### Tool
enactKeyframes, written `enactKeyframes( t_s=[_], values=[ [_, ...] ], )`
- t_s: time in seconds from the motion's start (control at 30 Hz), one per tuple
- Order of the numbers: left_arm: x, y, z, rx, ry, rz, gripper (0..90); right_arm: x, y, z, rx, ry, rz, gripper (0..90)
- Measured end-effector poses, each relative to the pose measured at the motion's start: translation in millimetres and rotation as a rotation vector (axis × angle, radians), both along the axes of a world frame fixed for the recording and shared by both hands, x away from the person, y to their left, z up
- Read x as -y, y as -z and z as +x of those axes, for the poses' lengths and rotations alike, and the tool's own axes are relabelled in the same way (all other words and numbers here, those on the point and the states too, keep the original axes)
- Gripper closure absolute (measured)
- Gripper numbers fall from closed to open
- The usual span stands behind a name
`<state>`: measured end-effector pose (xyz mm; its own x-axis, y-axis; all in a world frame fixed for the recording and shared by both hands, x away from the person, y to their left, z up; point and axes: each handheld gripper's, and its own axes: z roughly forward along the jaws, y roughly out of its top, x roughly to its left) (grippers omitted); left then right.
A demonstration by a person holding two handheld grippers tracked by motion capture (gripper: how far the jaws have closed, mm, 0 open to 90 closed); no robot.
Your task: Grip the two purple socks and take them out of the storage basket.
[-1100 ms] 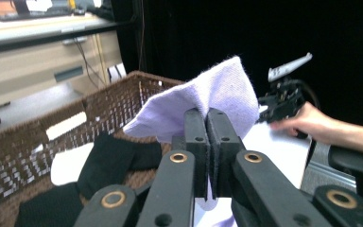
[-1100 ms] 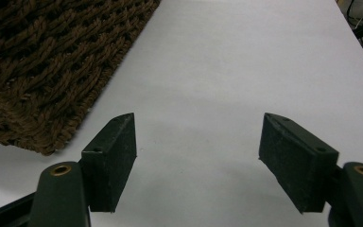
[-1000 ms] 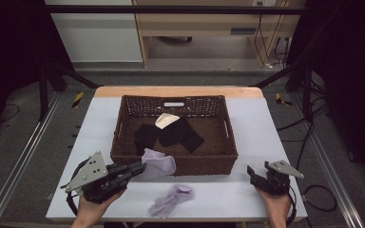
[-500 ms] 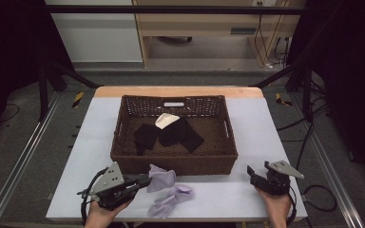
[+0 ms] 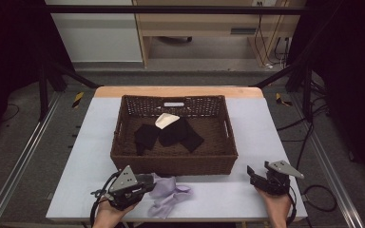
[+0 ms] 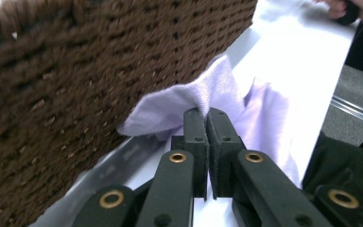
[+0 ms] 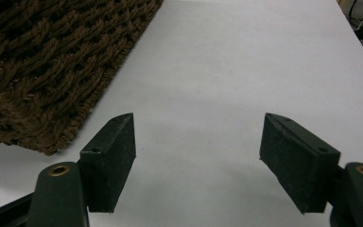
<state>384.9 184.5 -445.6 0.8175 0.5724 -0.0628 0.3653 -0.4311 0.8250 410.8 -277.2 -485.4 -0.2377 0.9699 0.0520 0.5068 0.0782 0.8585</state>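
Left tool (image 6: 207, 113) pinches the lilac cloth (image 5: 167, 199) shut at the basket's (image 5: 173, 166) near wall, right tool (image 7: 198, 156) gapes empty; next, lift it over the rim.

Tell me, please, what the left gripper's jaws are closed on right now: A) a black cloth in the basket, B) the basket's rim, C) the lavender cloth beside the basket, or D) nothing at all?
C: in the left gripper view the left gripper has its jaws pressed together on a fold of the lavender cloth, which lies on the table against the wicker basket.
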Motion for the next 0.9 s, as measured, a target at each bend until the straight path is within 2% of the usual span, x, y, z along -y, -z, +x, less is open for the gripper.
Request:
enactKeyframes(
  t_s=[0.13,0.2,0.23,0.43,0.6,0.8,0.9],
  values=[
    [-0.5,6.5,5.1,-0.042,-0.014,0.001,81.8,-0.1,-0.1,-0.2,-0.001,-0.001,-0.001,27.6],
    [-0.8,7.7,6.8,-0.060,-0.031,0.008,70.1,0.1,0.0,-0.1,0.000,-0.001,0.001,27.6],
    [-1.4,7.9,7.1,-0.064,-0.035,0.007,67.9,0.1,0.0,0.0,0.000,-0.001,0.001,27.6],
    [-9.0,5.4,6.9,-0.060,-0.103,0.019,43.0,0.3,-0.1,-0.3,0.002,0.000,0.003,27.4],
    [-20.0,1.9,3.1,-0.057,-0.131,-0.005,38.3,0.4,-0.2,-0.6,0.005,0.001,0.001,27.2],
    [-36.3,3.7,-3.7,-0.053,-0.164,0.011,36.1,0.7,-0.1,-0.6,0.005,-0.002,0.006,26.9],
    [-48.2,6.2,-4.9,-0.055,-0.196,0.016,35.7,0.8,-0.1,-0.6,0.005,-0.001,0.006,26.7]
  ],
)
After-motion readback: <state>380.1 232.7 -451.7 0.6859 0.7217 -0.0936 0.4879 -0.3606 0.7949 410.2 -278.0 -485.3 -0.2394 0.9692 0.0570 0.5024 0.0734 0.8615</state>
